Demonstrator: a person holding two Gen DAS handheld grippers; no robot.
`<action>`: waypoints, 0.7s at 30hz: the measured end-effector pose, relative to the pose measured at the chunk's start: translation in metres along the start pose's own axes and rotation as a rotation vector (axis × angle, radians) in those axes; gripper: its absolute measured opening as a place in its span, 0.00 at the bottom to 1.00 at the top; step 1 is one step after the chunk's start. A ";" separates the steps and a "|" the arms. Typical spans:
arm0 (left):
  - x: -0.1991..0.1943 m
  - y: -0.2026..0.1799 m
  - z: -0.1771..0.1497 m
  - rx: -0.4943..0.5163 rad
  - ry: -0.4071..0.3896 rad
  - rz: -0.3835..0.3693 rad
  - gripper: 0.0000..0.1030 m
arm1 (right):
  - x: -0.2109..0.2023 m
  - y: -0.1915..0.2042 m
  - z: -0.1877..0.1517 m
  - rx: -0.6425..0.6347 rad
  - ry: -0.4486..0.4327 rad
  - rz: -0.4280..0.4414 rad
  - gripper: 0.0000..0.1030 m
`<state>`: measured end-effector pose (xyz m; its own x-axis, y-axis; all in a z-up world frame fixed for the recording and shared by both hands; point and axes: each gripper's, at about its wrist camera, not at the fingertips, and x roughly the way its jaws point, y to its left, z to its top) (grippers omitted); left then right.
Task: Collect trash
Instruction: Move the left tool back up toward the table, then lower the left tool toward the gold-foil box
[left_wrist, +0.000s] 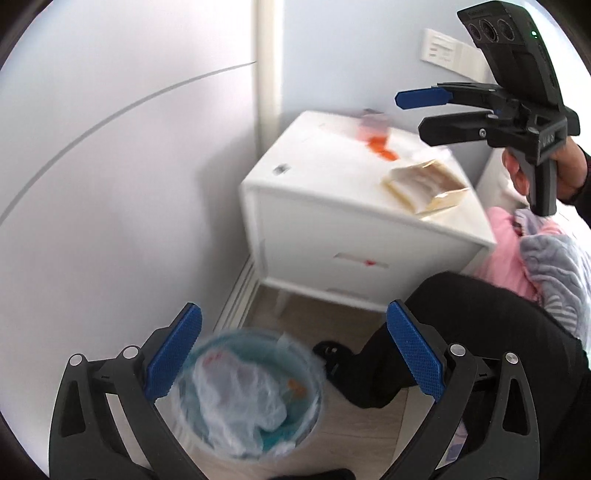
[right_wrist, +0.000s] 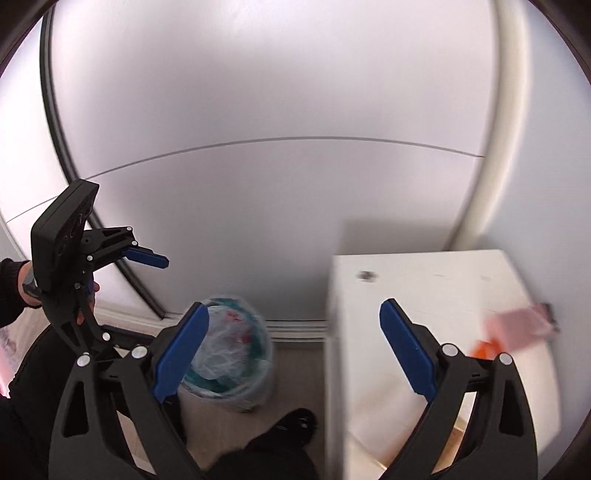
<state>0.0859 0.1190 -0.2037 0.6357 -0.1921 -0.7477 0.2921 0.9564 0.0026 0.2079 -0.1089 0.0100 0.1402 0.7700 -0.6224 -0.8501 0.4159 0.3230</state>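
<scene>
Jaws of both grippers (left_wrist: 293, 354) (right_wrist: 293, 350) gape above bin (left_wrist: 247, 395).

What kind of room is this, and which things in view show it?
Most likely a bedroom. A white nightstand with drawers stands in a corner against the wall, pink and grey bedding lies right beside it, and a small lined waste bin sits on the wooden floor.

Round teal bin (left_wrist: 247, 395) lined with clear plastic, on wood floor. White two-drawer nightstand (left_wrist: 354, 236) bearing crinkled tan wrapper (left_wrist: 424, 184), orange scraps (left_wrist: 382, 149).
</scene>
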 end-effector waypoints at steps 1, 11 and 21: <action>-0.001 -0.005 0.008 0.022 -0.007 -0.009 0.94 | -0.012 -0.008 -0.001 0.007 -0.006 -0.025 0.88; 0.009 -0.074 0.089 0.258 -0.043 -0.125 0.94 | -0.070 -0.084 -0.047 0.172 -0.009 -0.182 0.88; 0.051 -0.133 0.129 0.430 -0.024 -0.263 0.94 | -0.082 -0.137 -0.098 0.328 0.018 -0.232 0.88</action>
<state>0.1719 -0.0469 -0.1563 0.5155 -0.4246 -0.7443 0.7097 0.6983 0.0932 0.2629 -0.2762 -0.0532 0.2985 0.6300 -0.7169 -0.5895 0.7124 0.3806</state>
